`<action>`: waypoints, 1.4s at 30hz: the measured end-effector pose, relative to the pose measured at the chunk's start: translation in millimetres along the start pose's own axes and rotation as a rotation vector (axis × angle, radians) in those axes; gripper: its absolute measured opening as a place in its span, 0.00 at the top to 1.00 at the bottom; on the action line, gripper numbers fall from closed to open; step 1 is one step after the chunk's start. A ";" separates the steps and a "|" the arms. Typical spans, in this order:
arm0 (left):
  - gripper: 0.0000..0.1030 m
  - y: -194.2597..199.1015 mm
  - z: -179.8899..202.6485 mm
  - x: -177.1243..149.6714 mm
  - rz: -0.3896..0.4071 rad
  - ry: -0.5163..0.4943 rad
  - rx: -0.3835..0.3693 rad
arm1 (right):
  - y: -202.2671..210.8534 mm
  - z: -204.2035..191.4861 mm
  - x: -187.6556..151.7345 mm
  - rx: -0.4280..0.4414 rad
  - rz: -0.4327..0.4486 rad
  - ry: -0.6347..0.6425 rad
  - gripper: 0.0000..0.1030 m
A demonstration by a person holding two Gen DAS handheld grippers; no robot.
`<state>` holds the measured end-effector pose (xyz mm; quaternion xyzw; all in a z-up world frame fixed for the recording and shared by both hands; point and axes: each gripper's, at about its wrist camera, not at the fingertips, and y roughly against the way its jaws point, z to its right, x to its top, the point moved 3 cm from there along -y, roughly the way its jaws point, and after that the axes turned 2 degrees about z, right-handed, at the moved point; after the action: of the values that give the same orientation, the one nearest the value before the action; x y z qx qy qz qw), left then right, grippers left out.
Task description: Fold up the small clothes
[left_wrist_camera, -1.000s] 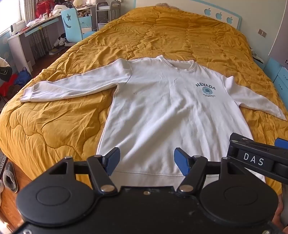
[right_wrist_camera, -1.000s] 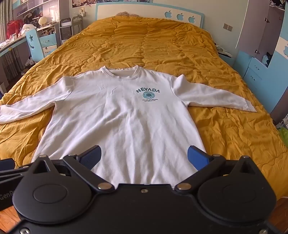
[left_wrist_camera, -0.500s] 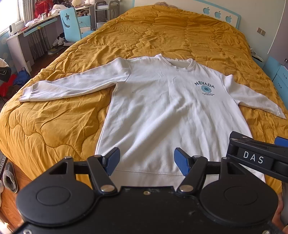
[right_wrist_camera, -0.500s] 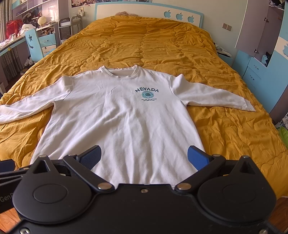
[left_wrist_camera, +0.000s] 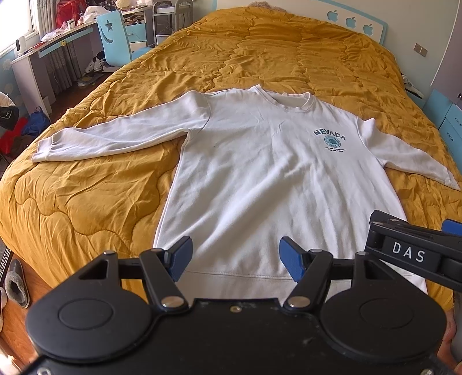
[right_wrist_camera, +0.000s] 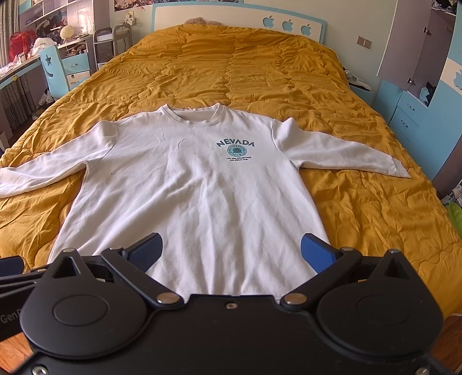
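Note:
A white long-sleeved sweatshirt (left_wrist_camera: 260, 173) (right_wrist_camera: 196, 190) with a blue NEVADA print lies flat, front up, on the mustard quilt (left_wrist_camera: 86, 202) (right_wrist_camera: 361, 202), both sleeves spread sideways and the hem toward me. My left gripper (left_wrist_camera: 235, 256) hovers open above the hem, left of its middle, holding nothing. My right gripper (right_wrist_camera: 231, 253) is open wider over the hem's right half, also holding nothing. Its black body (left_wrist_camera: 410, 251) shows at the right edge of the left wrist view. The hem's nearest strip is hidden behind both gripper bodies.
The bed's headboard (right_wrist_camera: 239, 17) stands at the far end. A desk (left_wrist_camera: 57, 49) and a blue chair (left_wrist_camera: 112, 40) line the left side, with shoes and bags on the floor (left_wrist_camera: 17, 282). Blue drawers (right_wrist_camera: 410, 115) stand to the right.
Both views have shifted slightly, with the sweatshirt sitting a little higher and nearer in frame. Both grippers stay open as before.

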<state>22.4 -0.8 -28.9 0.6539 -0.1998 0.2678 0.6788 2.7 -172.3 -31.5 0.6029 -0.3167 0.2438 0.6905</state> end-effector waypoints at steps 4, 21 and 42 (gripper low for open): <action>0.32 0.0 -0.8 -0.2 -0.001 0.004 -0.002 | 0.0 0.2 -0.1 0.001 -0.001 0.000 0.00; 0.32 0.8 -1.9 -0.8 -0.004 0.009 0.000 | 1.8 0.6 0.5 0.001 -0.001 0.001 0.00; 0.32 0.1 -0.8 1.5 -0.011 0.010 0.002 | 1.4 -1.3 1.5 0.001 -0.001 0.003 0.00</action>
<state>23.4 0.1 -28.0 0.6545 -0.1927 0.2676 0.6804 2.9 -170.9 -29.5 0.6031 -0.3153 0.2445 0.6907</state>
